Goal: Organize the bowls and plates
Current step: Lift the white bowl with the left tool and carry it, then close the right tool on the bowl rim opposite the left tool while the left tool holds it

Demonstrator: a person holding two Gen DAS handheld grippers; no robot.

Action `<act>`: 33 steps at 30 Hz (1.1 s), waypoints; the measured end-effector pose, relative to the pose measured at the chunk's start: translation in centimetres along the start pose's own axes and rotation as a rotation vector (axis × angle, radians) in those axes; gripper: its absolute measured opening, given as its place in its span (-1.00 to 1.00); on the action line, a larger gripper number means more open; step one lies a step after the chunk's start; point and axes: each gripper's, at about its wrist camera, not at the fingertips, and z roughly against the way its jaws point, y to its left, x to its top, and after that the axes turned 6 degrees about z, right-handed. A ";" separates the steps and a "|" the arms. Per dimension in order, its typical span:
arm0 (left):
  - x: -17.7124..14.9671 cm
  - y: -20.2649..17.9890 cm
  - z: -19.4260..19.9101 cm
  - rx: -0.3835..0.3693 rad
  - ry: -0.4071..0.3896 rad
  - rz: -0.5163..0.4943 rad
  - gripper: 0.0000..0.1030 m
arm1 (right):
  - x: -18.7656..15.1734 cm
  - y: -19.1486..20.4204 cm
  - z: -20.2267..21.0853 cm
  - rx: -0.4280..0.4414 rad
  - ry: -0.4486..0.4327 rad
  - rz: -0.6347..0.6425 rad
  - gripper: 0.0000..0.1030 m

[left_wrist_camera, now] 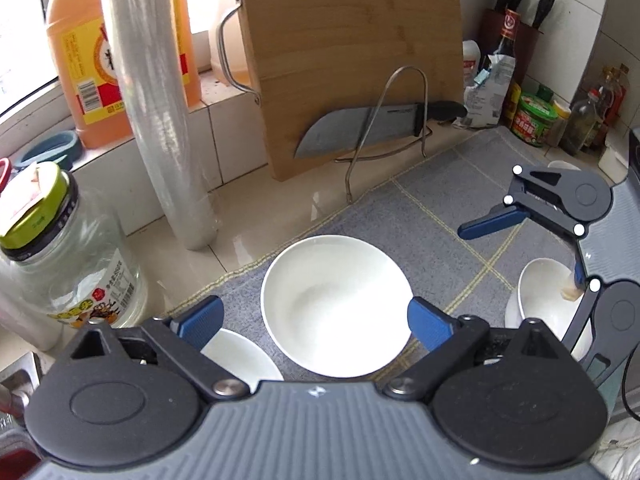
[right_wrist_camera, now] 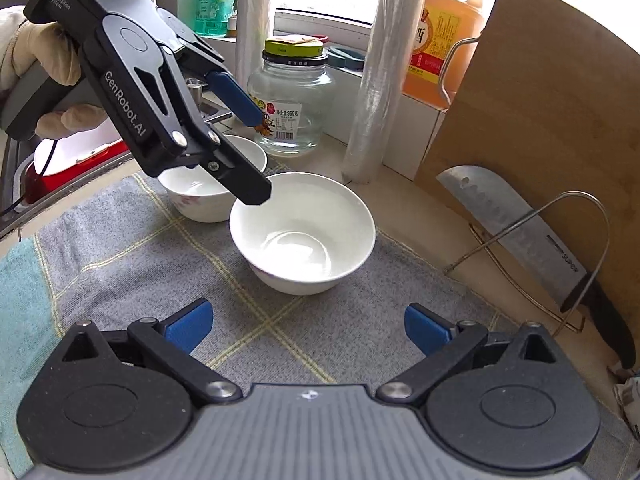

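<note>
At the bottom of the left wrist view, the left gripper (left_wrist_camera: 314, 318) is standing wide open, holding nothing, its blue pads flanking the near rim of the white bowl (left_wrist_camera: 336, 306) sitting at frame centre on the grey cloth (left_wrist_camera: 424, 216). A second bowl (left_wrist_camera: 240, 354) is lying partly under the left pad. In the right wrist view, the right gripper (right_wrist_camera: 306, 326) is also gaping empty over bare cloth, with the white bowl farther up-frame. The left hand is looking nearer. Behind, the cutting board (left_wrist_camera: 348, 52) is leaning upright.
</note>
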 end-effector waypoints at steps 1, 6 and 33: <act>0.1 0.1 -0.4 -0.017 0.011 -0.015 0.84 | 0.2 -0.2 -0.4 0.010 0.007 0.003 1.00; -0.1 -0.4 -1.4 -0.071 0.105 -0.134 0.86 | 0.7 -0.7 -2.4 0.045 0.042 0.034 1.00; -0.7 -1.0 -5.3 -0.100 0.231 -0.349 0.87 | 1.8 -3.2 -7.7 0.195 0.068 0.250 0.77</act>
